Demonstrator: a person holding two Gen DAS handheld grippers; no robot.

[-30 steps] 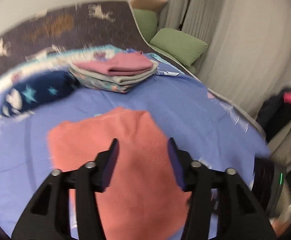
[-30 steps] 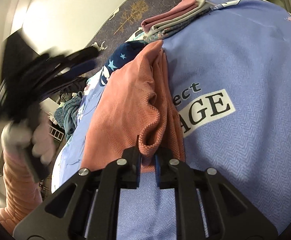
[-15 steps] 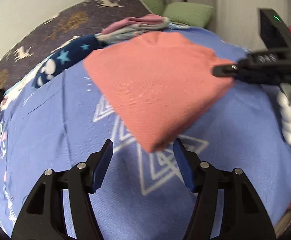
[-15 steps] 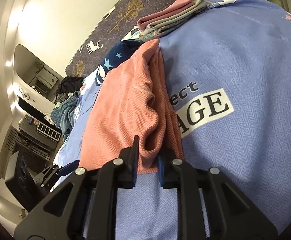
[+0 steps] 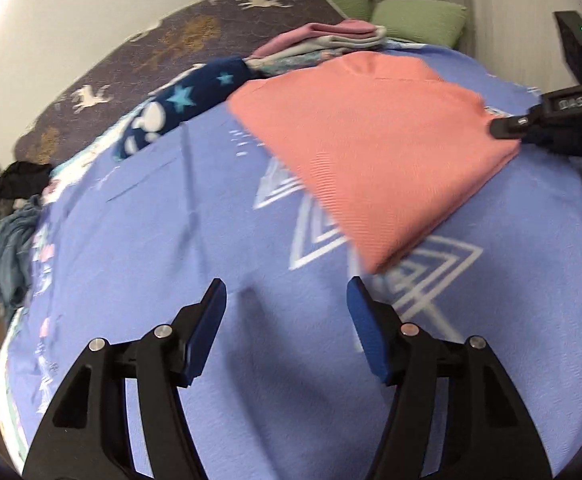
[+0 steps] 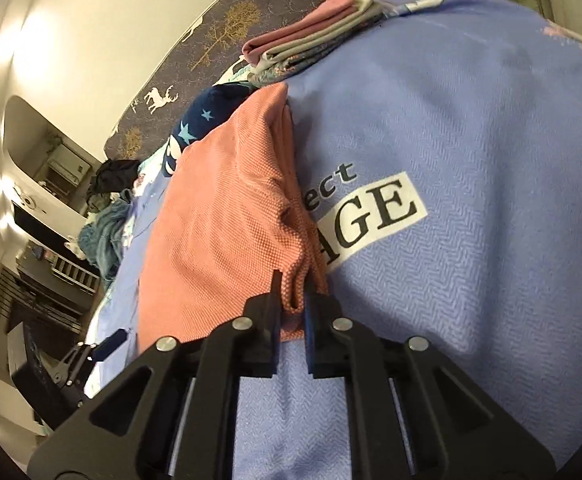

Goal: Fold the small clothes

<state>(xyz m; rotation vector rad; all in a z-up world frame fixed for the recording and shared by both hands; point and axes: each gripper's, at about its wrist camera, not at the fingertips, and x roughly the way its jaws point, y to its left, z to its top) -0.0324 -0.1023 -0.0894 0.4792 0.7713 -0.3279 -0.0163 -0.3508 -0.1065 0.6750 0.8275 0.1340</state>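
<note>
A salmon-pink knit garment (image 5: 375, 148) lies folded on the blue bedspread (image 5: 151, 240). In the right wrist view the garment (image 6: 219, 232) runs away from me, and my right gripper (image 6: 293, 304) is shut on its near edge. That gripper also shows in the left wrist view (image 5: 507, 126), at the garment's right corner. My left gripper (image 5: 287, 296) is open and empty above bare bedspread, just short of the garment's near corner. In the right wrist view the left gripper (image 6: 103, 346) sits low at the left.
A stack of folded clothes (image 5: 323, 42) with a pink top lies at the back. A navy star-print garment (image 5: 183, 100) lies to its left. Green pillows (image 5: 419, 20) and a deer-print headboard (image 5: 163, 48) stand behind. A heap of clothes (image 5: 7, 232) lies at the left.
My left gripper has let go of the pink garment and drawn back off it to bare bedspread. My right gripper has kept its hold on the edge.
</note>
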